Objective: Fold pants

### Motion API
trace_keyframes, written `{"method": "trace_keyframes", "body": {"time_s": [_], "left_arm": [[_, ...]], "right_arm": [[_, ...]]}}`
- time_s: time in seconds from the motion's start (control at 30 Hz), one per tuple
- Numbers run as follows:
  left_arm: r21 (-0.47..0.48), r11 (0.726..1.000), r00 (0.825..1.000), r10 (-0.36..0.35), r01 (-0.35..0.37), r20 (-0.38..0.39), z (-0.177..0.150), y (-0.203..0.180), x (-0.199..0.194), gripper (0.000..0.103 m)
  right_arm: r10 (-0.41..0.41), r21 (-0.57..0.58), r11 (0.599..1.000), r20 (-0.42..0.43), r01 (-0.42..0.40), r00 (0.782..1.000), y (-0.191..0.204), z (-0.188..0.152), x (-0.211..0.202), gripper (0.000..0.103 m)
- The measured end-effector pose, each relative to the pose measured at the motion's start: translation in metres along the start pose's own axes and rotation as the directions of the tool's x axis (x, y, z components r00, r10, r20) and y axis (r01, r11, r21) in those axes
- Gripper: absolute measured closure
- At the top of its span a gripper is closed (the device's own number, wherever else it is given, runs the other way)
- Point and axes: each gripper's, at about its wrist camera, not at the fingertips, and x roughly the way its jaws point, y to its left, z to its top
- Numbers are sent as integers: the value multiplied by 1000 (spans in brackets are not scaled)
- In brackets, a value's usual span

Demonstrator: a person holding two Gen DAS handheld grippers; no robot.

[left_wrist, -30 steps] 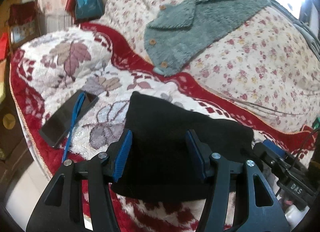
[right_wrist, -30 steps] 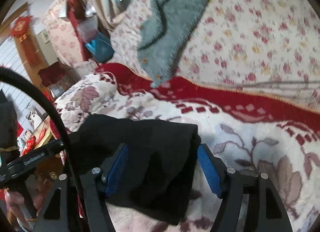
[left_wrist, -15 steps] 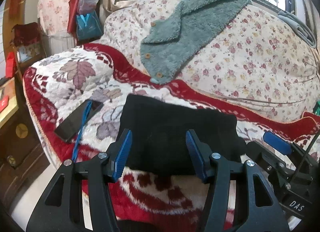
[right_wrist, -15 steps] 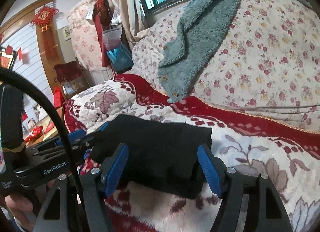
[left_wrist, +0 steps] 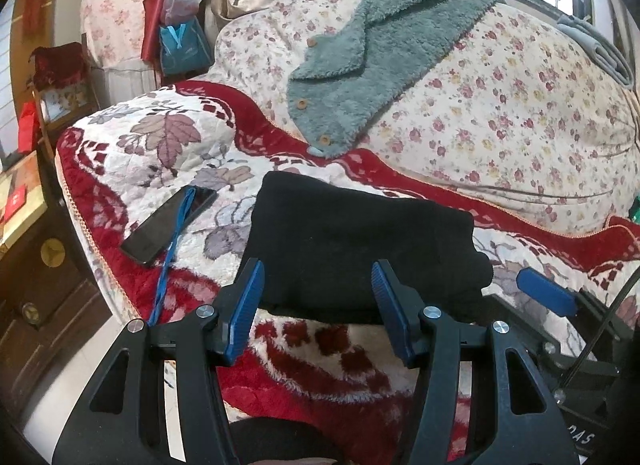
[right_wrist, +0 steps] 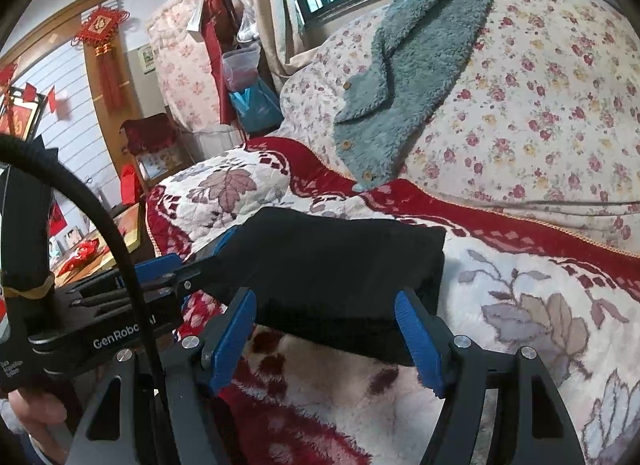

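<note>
At nine o'clock in the left wrist view, a dark rectangular phone [left_wrist: 168, 221] lay on a plush red-and-white leaf-patterned blanket [left_wrist: 160, 145], with a thin blue cord [left_wrist: 176, 233] draped across it. At the centre lay the folded black fabric pants [left_wrist: 352, 253], a flat bundle resting on the blanket. The left gripper [left_wrist: 318, 309] hung at six o'clock, its blue-padded fingers spread apart and empty, just short of the bundle's near edge. At twelve o'clock a fluffy teal buttoned garment [left_wrist: 384, 49] draped over a floral cushion [left_wrist: 500, 113]. At three o'clock, the right gripper [right_wrist: 326, 335] also stood released, holding nothing.
</note>
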Motion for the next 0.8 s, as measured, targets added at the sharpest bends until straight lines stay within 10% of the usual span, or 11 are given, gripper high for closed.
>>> {"method": "trace_keyframes", "body": {"time_s": [0.8], "left_arm": [[-14,1000,1000,0,-1,-6,2,9,2,47]], "right_arm": [[9,-38,999,-36,-10,999,17,3,13,33]]}}
